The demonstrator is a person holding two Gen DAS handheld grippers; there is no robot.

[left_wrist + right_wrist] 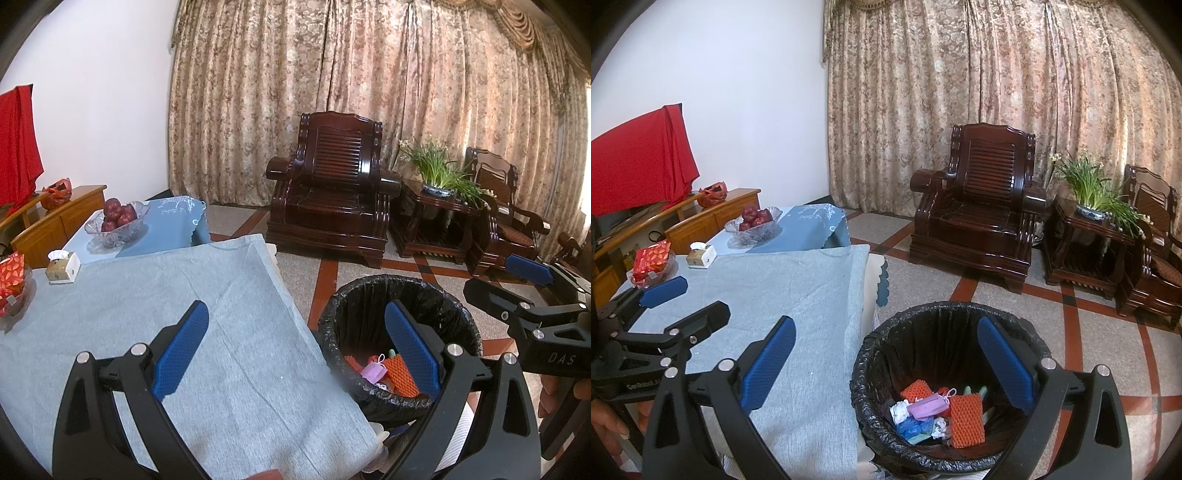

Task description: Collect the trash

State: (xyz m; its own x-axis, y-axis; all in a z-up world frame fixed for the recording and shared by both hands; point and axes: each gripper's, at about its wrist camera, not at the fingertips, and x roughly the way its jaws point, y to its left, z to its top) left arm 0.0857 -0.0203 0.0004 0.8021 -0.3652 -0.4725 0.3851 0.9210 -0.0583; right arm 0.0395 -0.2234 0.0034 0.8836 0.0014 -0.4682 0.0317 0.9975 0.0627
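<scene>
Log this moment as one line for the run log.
left gripper: open, empty | right gripper: open, empty | bin: holds trash | grey cloth: no trash seen

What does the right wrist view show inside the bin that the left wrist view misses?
Only the right wrist view shows the white crumpled paper and blue plastic in the bin. Only the left wrist view shows the right gripper, open. Both show the black-lined bin, the orange foam net, the pink mask and the grey tablecloth, bare of trash.
</scene>
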